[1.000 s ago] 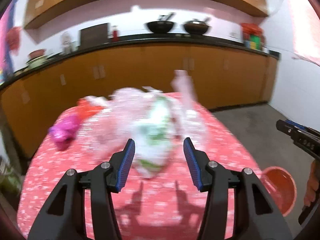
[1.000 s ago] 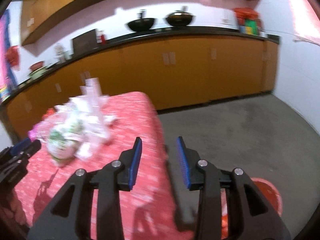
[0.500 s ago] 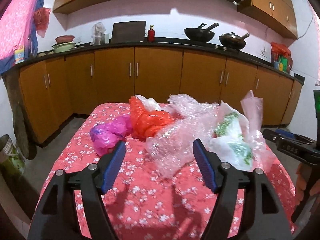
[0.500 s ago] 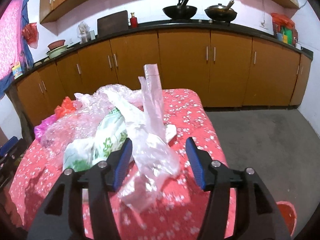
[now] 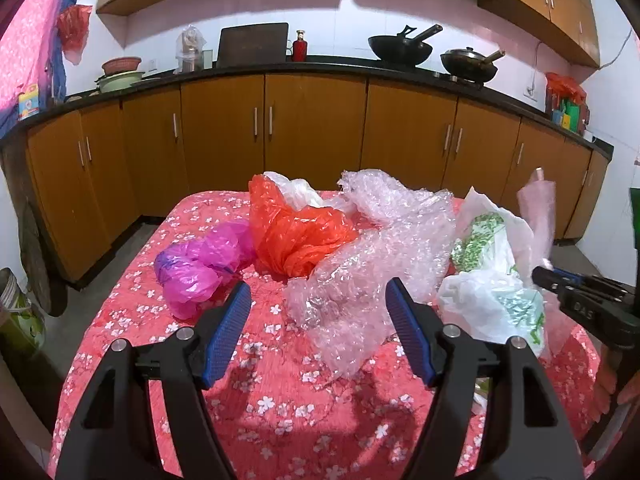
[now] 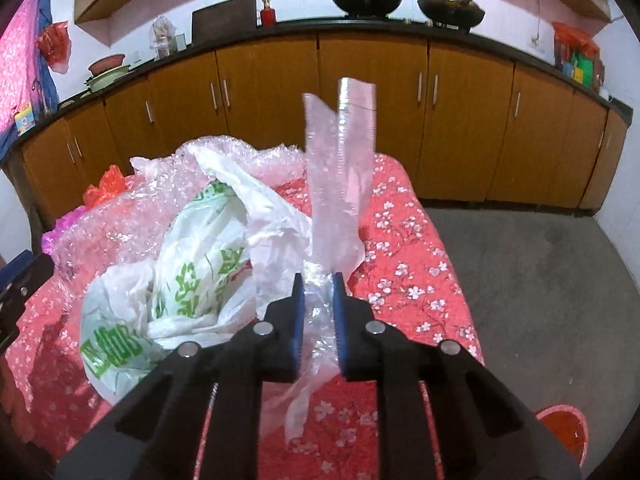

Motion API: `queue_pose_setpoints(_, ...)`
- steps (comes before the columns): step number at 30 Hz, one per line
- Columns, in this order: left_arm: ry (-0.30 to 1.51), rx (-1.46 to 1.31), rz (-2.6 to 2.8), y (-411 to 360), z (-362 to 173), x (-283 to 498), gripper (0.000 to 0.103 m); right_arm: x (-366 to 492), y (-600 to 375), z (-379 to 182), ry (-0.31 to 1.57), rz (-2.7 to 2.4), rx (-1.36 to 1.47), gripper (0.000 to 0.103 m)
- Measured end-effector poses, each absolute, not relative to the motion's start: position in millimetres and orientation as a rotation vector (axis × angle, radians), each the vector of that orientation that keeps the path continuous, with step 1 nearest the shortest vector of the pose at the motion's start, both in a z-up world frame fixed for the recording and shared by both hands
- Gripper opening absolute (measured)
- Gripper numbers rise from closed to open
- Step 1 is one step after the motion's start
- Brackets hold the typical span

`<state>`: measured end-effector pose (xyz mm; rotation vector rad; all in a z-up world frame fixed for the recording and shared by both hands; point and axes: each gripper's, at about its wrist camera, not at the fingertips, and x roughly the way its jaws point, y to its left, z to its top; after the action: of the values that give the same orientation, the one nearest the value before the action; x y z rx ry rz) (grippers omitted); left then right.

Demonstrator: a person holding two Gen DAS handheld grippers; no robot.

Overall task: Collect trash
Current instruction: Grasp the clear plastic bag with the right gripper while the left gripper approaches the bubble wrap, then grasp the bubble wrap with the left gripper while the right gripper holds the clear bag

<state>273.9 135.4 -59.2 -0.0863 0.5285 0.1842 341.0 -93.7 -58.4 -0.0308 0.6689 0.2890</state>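
Note:
Plastic trash lies heaped on a table with a red flowered cloth (image 5: 280, 408). My right gripper (image 6: 318, 280) is shut on a clear plastic bag (image 6: 340, 184) that stands up above its jaws; the bag also shows in the left wrist view (image 5: 538, 216). Beside it lies a white bag with green print (image 6: 192, 276) (image 5: 496, 280). My left gripper (image 5: 318, 300) is open and empty above the cloth, in front of a bubble wrap sheet (image 5: 372, 264). An orange bag (image 5: 300, 236) and a magenta bag (image 5: 200, 268) lie behind and left of it.
A red bin (image 6: 562, 428) stands on the grey floor right of the table. Wooden cabinets (image 5: 312, 136) under a black counter line the back wall. A green container (image 5: 16, 316) stands on the floor at the left.
My right gripper has closed on the clear plastic bag. My left gripper has come a little closer to the pile and stays open.

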Motion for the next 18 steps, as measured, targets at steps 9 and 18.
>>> queue_pose_setpoints(9,0.562,-0.078,0.18,135.1,-65.4,286.4,0.045,326.5,-96.4,-53.4,0.606,0.289,-0.032,0.011)
queue_pose_setpoints(18,0.566,-0.069,0.157,133.2,-62.9,278.8,0.002,313.3,-99.7,-51.2,0.589,0.278,-0.046,0.011)
